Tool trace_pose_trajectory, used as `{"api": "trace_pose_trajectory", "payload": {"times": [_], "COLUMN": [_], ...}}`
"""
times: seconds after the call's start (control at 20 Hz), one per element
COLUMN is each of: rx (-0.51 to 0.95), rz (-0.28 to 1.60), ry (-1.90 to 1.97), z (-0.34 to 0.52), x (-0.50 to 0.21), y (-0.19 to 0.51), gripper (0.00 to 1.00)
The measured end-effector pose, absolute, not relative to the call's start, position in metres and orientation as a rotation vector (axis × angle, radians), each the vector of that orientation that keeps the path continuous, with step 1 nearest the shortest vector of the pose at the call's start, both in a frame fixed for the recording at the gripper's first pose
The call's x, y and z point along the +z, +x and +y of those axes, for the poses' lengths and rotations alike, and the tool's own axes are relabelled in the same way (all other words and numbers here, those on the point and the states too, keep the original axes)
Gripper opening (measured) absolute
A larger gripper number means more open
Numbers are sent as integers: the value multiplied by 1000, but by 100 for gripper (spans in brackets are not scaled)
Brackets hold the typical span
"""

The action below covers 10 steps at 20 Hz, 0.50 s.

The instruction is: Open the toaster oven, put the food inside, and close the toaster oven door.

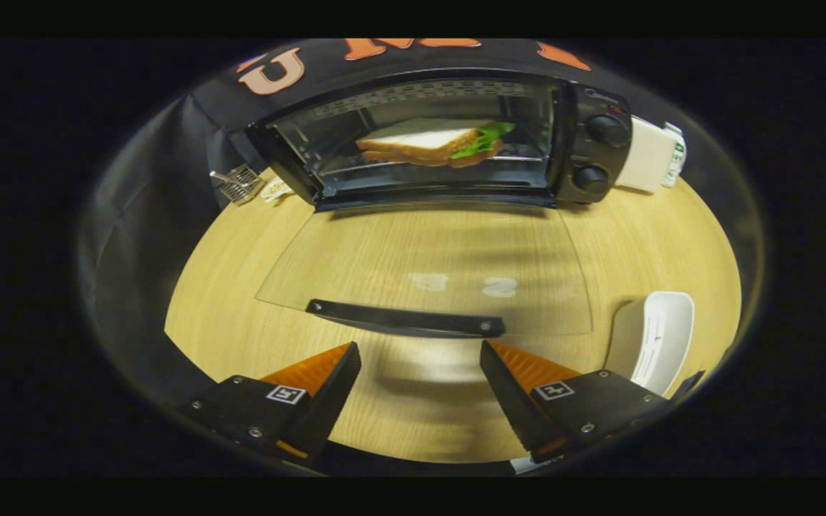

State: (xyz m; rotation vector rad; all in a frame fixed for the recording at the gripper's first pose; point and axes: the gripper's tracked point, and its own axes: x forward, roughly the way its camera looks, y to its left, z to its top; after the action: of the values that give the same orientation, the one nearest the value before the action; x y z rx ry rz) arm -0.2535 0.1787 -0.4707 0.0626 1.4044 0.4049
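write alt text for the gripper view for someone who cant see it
A sandwich sits inside a toaster oven whose glass door lies folded down flat over a wooden table. The open claw hovers empty just short of the door's handle, a white dish beside it.

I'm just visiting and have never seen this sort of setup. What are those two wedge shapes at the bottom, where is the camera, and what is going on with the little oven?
The two wedges are the fingers of a hand-held gripper, a two-finger tool a person carries. The camera rides on it and looks forward along the fingers, which is why the picture is round and bent. The fingers are spread open and hold nothing. Just ahead of them is the dark handle of the toaster oven, on a glass door folded down flat over the wooden table. Inside, on the rack, lies a sandwich. Beside one finger sits a white dish. So the food is in, and the door is not yet closed.
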Motion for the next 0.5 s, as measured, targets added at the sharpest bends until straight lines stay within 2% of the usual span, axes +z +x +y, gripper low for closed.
{"api": "trace_pose_trajectory", "payload": {"times": [0.3,0.5], "rx": [432,418], "rz": [1439,1389], "ry": [52,85], "z": [194,202], "x": [-473,-459], "y": [-251,-228], "gripper": [100,99]}}
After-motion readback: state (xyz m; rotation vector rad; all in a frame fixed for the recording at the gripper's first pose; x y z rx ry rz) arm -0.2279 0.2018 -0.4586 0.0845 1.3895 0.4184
